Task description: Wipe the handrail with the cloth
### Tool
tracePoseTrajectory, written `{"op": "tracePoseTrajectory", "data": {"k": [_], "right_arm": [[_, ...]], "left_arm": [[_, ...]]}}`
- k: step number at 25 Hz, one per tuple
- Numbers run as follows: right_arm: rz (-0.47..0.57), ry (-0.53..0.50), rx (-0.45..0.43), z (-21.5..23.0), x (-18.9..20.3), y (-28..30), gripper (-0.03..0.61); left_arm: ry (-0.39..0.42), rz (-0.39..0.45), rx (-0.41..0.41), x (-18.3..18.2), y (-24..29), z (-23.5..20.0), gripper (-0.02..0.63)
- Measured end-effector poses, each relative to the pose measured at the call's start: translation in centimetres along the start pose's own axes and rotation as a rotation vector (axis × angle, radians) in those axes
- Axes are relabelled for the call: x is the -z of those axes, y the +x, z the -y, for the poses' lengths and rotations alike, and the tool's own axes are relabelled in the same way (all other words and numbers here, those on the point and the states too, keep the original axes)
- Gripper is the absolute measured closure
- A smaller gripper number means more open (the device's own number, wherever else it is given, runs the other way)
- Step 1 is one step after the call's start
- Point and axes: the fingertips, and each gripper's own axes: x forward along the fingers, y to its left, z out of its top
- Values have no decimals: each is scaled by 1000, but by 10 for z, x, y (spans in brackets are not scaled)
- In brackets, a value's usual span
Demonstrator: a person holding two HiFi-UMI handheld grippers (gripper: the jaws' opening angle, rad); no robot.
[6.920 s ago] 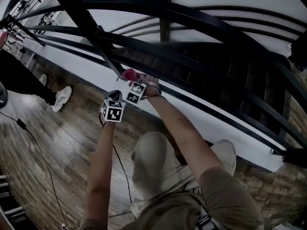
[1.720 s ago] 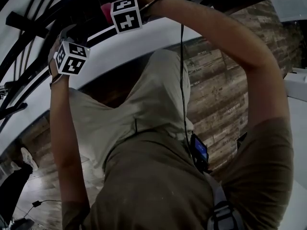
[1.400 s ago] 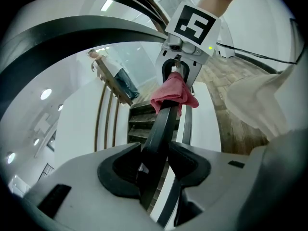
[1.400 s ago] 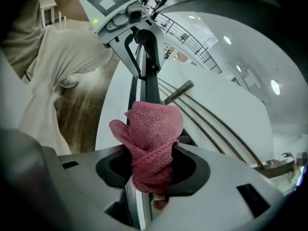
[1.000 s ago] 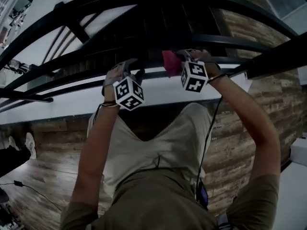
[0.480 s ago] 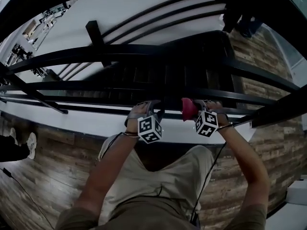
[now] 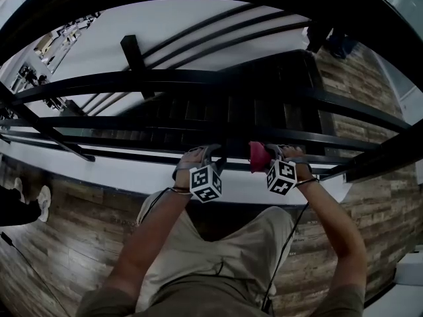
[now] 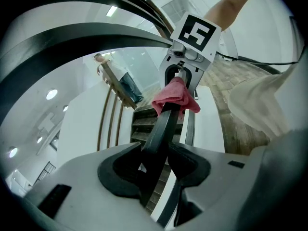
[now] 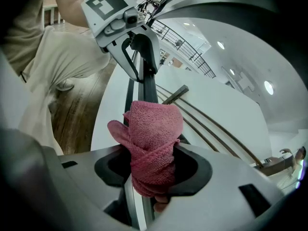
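The black handrail runs between my two grippers. My left gripper is shut on the bare rail, both pads against its sides; in the head view it is left of the right gripper. A bunched pink cloth lies wrapped over the rail between the pads of my right gripper. Its jaws have just been opening and stand wide, with dark gaps either side of the cloth. From the left gripper view, the cloth hangs on the rail under the right gripper.
More black rails and a post cross above the stairs. A white stringer and wood floor lie below. Someone's shoes are at the far left. Another person stands by the stairs.
Over the last second the head camera swung, so the rails sit differently in view. Both grippers stay on the rail side by side, with the cloth at the right one.
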Motion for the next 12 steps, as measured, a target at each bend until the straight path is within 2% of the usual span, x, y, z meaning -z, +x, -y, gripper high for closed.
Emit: {"op": "tracePoseTrajectory", "data": {"k": [12], "right_arm": [[-14, -13, 28, -1, 0, 0, 373]], "left_arm": [[-6, 11, -23, 0, 0, 2, 436]]}}
